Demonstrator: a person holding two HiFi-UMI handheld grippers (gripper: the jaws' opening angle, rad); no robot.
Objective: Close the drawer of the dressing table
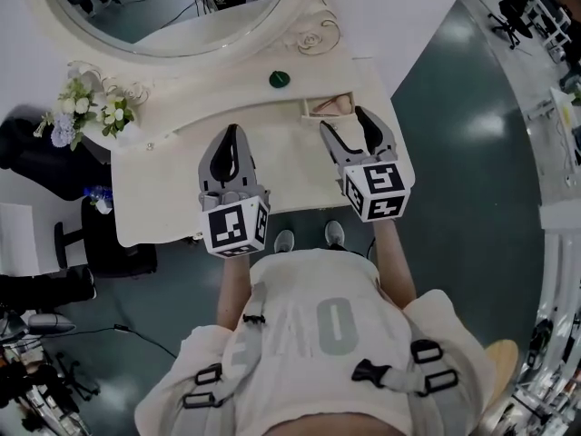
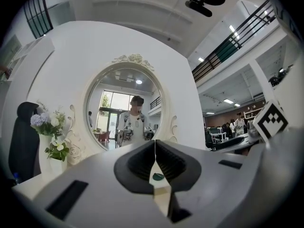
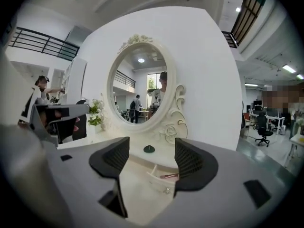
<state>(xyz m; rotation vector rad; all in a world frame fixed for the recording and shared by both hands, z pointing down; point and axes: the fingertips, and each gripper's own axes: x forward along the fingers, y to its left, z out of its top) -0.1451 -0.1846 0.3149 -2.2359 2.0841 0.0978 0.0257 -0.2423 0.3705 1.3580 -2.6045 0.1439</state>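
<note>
Cream drawer (image 1: 329, 106) ajar at upper centre, front running left to right, just beyond right tongs (image 1: 344, 120), spread wide and empty. Left tongs (image 1: 232, 133) pinched together, farther left.

mirror (image 1: 172, 7): oval, cream scrolled frame
flowers (image 1: 86, 107): white and lilac bunch, stood left of the mirror
green disc (image 1: 279, 80): small, dark, laid just below the frame
chair (image 1: 36, 157): black, parked beside the flowers
</note>
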